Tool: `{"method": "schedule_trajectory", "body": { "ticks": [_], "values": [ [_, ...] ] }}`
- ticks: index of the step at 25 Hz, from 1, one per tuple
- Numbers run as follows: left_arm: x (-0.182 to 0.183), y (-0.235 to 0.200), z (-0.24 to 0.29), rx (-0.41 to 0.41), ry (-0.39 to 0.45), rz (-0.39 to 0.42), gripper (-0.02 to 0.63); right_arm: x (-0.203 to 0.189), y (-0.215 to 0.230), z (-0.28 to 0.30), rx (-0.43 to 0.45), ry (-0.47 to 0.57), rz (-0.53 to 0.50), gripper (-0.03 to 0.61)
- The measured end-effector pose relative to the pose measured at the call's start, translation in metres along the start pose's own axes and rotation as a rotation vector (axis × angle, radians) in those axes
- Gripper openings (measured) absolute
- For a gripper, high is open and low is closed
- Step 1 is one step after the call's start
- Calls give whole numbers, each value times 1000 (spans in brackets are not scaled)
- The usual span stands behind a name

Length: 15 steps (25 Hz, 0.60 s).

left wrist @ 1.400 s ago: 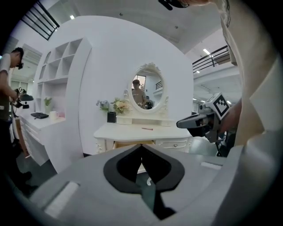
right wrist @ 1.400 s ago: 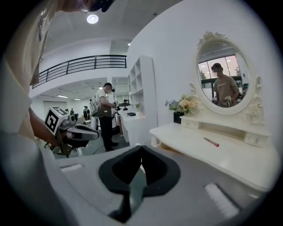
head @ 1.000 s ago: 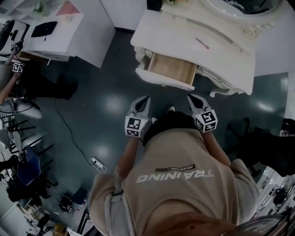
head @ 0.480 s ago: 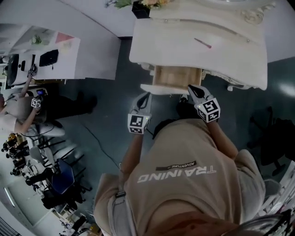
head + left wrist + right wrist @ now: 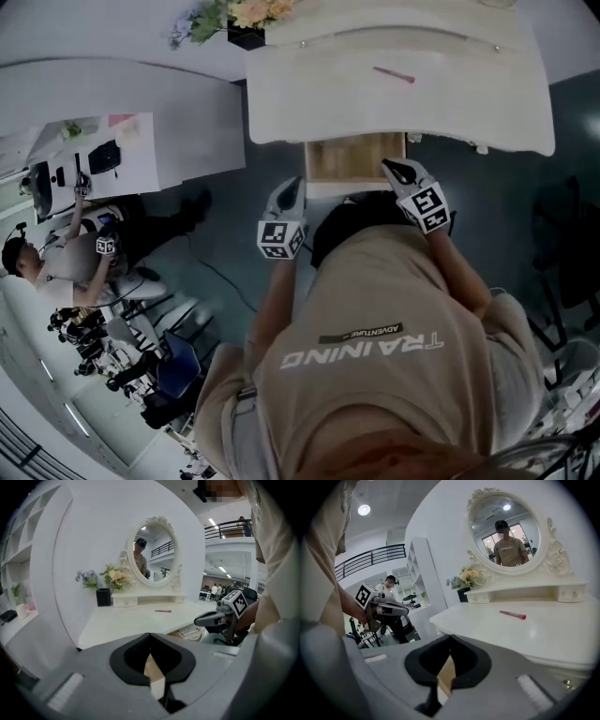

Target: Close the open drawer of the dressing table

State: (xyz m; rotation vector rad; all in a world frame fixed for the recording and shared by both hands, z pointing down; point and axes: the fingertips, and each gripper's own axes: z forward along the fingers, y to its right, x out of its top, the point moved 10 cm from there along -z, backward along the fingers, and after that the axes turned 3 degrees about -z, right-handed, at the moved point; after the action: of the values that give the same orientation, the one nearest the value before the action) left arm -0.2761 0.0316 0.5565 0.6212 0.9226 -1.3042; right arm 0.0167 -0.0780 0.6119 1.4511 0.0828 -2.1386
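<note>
The white dressing table point(image 5: 469, 103) stands ahead with its drawer point(image 5: 354, 157) pulled out, showing a pale wooden inside. My left gripper point(image 5: 290, 187) is shut and empty, just left of the drawer's white front edge point(image 5: 330, 190). My right gripper point(image 5: 393, 168) is also shut and empty, its tip at the drawer's front right corner. In the left gripper view the shut gripper point(image 5: 150, 635) frames a strip of the drawer point(image 5: 152, 670), with the right gripper point(image 5: 207, 619) to the right. In the right gripper view the gripper point(image 5: 450, 637) points under the table top point(image 5: 525, 632).
A pink pen point(image 5: 395, 75) lies on the table top below an oval mirror point(image 5: 506, 527). A black vase of flowers point(image 5: 246, 21) stands at its back left corner. A white desk point(image 5: 141, 141) and a seated person point(image 5: 66, 258) are at the left.
I have come closer to the dressing table. Both grippers moved forward from in front of my body to the drawer's front edge. The drawer still stands out.
</note>
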Motion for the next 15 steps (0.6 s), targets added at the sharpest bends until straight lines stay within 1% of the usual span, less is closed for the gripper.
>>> {"method": "schedule_trajectory", "body": {
  "ticks": [2, 5, 8, 10, 12, 15],
  "values": [
    [-5, -3, 13, -14, -37, -7, 6, -10, 10, 7, -9, -18, 27, 5],
    [-25, -3, 20, -38, -110, -28, 6, -34, 10, 7, -14, -62, 85, 5],
    [-42, -10, 28, -67, -176, -53, 6, -41, 7, 7, -16, -112, 108, 5],
    [-53, -16, 34, -92, -220, -63, 6, -47, 7, 9, -50, -144, 112, 5],
    [-65, -22, 39, -125, -267, -63, 6, -58, 7, 12, -105, -186, 119, 5],
    [-85, -28, 42, -193, -349, -38, 6, -75, -1, 14, -144, -249, 182, 5]
  ]
}}
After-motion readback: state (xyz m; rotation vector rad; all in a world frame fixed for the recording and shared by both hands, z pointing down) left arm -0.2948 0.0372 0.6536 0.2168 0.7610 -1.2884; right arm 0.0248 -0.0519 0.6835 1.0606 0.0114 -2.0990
